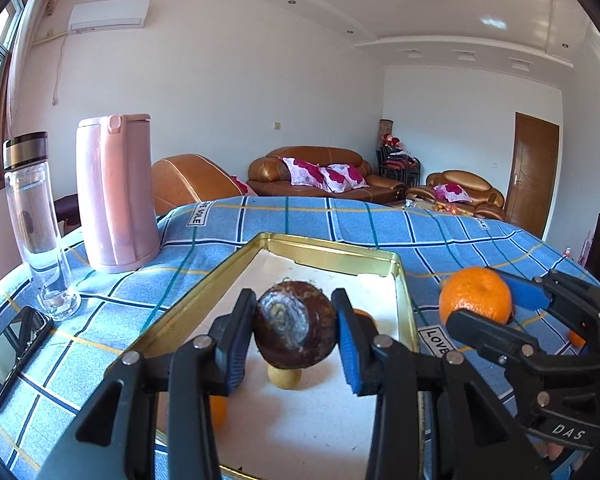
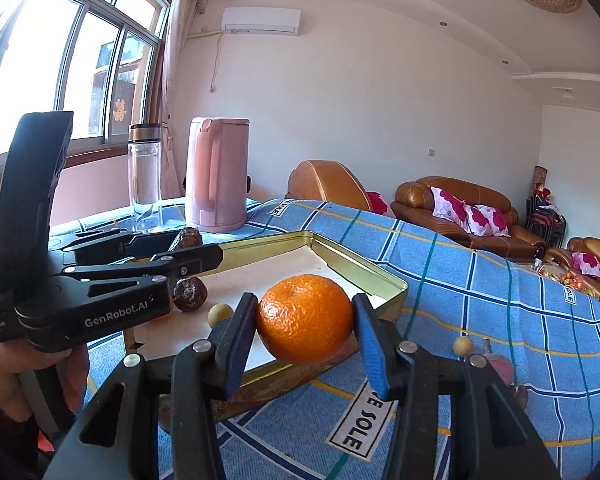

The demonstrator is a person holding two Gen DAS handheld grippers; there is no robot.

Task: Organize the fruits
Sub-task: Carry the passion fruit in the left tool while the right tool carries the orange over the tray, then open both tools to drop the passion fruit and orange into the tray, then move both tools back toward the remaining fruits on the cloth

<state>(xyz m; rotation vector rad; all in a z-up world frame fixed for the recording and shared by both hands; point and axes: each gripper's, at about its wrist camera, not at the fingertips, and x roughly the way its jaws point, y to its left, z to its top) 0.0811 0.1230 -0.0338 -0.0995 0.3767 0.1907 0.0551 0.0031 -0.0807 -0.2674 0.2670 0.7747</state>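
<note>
My left gripper (image 1: 294, 330) is shut on a dark brown wrinkled fruit (image 1: 296, 326) and holds it above the gold tray (image 1: 336, 254). A small tan round fruit (image 1: 285, 376) lies on the tray below it, and an orange fruit (image 1: 218, 410) shows behind my left finger. My right gripper (image 2: 306, 324) is shut on an orange (image 2: 305, 318) and holds it over the tray's near right edge (image 2: 384, 280). A second dark brown fruit (image 2: 190, 294) and a tan round fruit (image 2: 219, 314) lie on the tray. In the right wrist view the left gripper (image 2: 180, 246) hangs over the tray's left side.
A pink kettle (image 1: 114, 196), a clear bottle (image 1: 38, 224) and a phone (image 1: 14, 346) stand at the left on the blue checked cloth (image 1: 440, 236). A small tan fruit (image 2: 463, 346) and a pink object (image 2: 500, 364) lie right of the tray. Sofas stand beyond.
</note>
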